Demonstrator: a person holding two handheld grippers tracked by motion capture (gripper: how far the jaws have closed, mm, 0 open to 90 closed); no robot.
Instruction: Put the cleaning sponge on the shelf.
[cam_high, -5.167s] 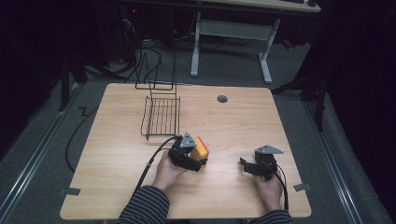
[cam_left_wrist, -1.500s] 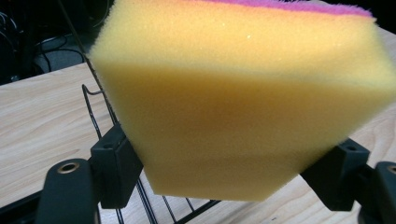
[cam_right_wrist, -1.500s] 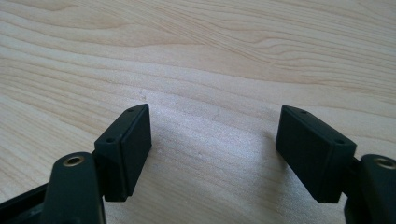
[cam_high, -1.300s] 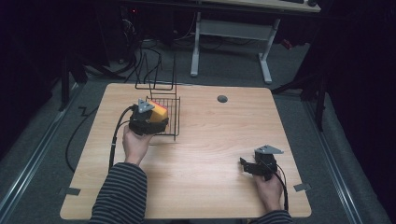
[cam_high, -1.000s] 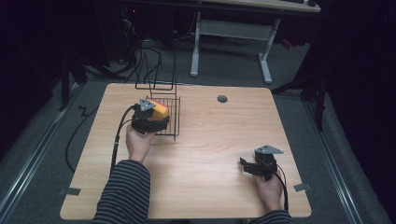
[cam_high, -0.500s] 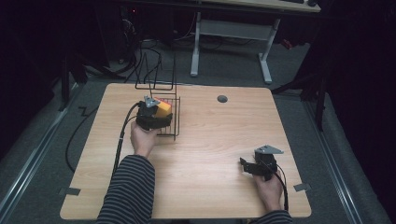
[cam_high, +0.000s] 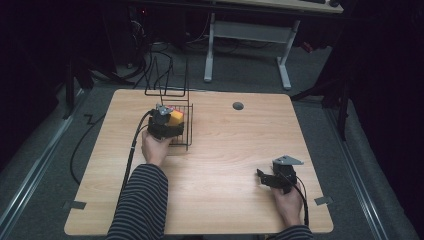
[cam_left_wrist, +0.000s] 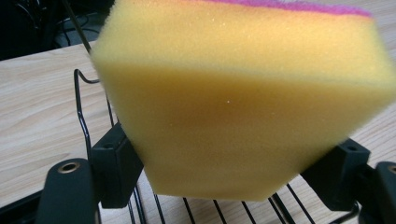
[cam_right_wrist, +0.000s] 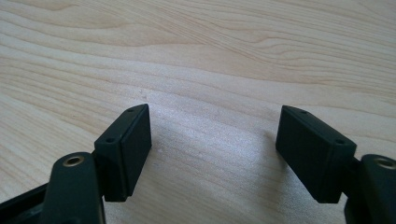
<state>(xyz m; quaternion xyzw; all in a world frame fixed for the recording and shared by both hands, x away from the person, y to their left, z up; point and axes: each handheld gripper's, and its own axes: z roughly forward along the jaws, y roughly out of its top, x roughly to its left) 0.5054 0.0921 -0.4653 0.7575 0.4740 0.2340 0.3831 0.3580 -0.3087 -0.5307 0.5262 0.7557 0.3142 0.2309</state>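
A yellow sponge (cam_left_wrist: 243, 107) with a pink top layer is pinched between the jaws of my left gripper (cam_left_wrist: 224, 172). In the high view that left gripper (cam_high: 165, 122) holds the sponge (cam_high: 175, 119) over the black wire rack (cam_high: 181, 131) at the table's back left. The rack's wires (cam_left_wrist: 219, 210) run just beneath the sponge. My right gripper (cam_high: 270, 179) rests low at the front right of the table, and the right gripper (cam_right_wrist: 212, 149) has its jaws wide apart over bare wood with nothing between them.
A wooden table (cam_high: 225, 165) carries the rack, which has an upright wire part (cam_high: 167, 80) at the back edge. A round cable hole (cam_high: 238, 106) sits at the back centre. A cable (cam_high: 132, 150) trails from the left gripper. A desk frame (cam_high: 250, 35) stands beyond.
My left gripper has carried the sponge a little to the right and down, further over the wire rack. The right gripper has stayed put.
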